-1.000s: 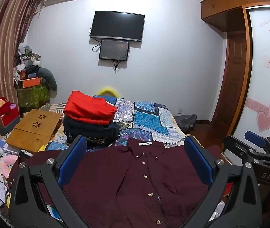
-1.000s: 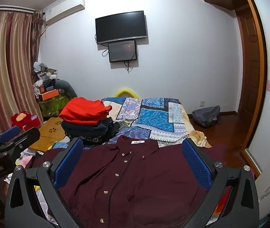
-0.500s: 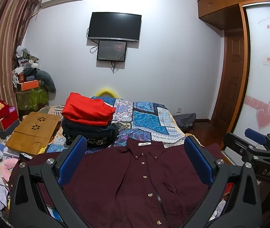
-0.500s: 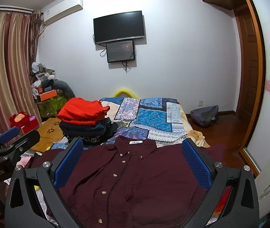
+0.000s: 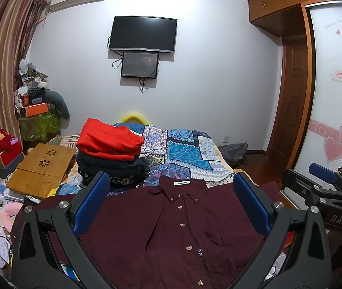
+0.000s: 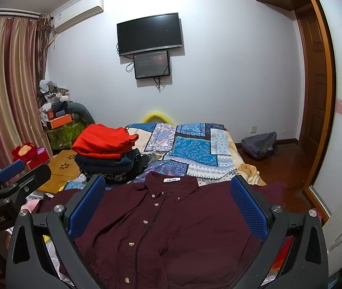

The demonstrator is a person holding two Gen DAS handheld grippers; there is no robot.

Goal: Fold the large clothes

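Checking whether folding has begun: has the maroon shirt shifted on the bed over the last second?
No. The maroon shirt lies flat as before, with its collar still just right of the folded clothes stack in the left wrist view.

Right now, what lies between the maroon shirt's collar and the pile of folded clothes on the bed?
Only a short stretch of the blue patterned bedspread lies between the maroon shirt's collar and the pile of folded clothes. Both wrist views show it.
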